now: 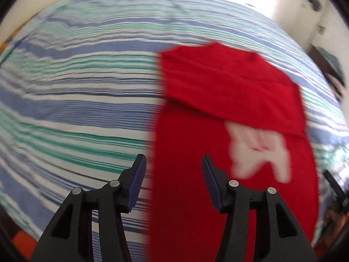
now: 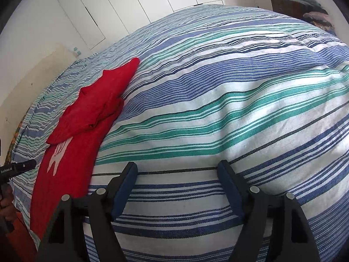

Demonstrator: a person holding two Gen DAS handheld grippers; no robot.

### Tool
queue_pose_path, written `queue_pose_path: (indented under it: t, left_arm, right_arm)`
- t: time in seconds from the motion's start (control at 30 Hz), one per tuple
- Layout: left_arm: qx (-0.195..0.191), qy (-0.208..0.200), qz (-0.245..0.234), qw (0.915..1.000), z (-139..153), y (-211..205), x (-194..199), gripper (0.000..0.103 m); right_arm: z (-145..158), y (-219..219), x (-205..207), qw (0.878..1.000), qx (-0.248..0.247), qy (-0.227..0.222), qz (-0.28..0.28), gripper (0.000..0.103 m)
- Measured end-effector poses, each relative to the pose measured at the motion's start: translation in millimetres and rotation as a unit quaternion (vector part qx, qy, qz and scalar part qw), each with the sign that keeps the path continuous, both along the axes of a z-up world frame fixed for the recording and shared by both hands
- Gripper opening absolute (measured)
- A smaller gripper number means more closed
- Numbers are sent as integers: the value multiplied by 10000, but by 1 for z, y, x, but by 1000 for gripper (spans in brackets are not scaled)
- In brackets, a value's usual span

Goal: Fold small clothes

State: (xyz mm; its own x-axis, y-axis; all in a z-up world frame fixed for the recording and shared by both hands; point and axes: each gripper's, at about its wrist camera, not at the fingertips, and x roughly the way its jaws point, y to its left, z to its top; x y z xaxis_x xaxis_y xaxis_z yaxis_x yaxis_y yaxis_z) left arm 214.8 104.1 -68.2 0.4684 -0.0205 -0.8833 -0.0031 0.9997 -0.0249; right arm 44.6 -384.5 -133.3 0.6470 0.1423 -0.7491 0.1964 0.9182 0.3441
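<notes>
Blurring red shirt (image 1: 229, 91), white print (image 1: 259, 148) half-covered

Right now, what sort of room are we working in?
Most likely a bedroom: a striped bedspread covers a bed, white cupboard doors line the wall, and folded clothes sit on a dark dresser.

Black hand-held gripper (image 1: 172, 163), navy-blue pads (image 1: 137, 181), silver screws (image 1: 114, 183)
</notes>
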Motion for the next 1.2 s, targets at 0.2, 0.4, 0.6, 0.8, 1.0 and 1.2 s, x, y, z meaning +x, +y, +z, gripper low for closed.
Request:
queue_pose_path:
  t: [0.2,0.4,0.6,0.8,1.0,1.2]
  left_arm:
    - [382,41,-492,9981,-18,15,26,54]
    - [275,82,-696,9972,-42,-15,69,54]
    - [-294,183,120,9993,-56,11,94,3]
    - [-589,128,425,9973,-58,30,81,3]
    - [-718,205,471,9961,-60,33,76,4]
    - [-632,209,383,9970,-65,30,77,5]
  right_arm:
    - [0,3,2,10000,-90,28,18,78]
    - [-1,6,6,9999,-154,51,23,78]
    - [-2,7,8,9998,-195,73,23,78]
    - [-4,11,11,9995,-296,99,49,80]
    - [11,17,28,9966,-515,625,181,79]
    - [72,62,104,9900,599,449,1197,71]
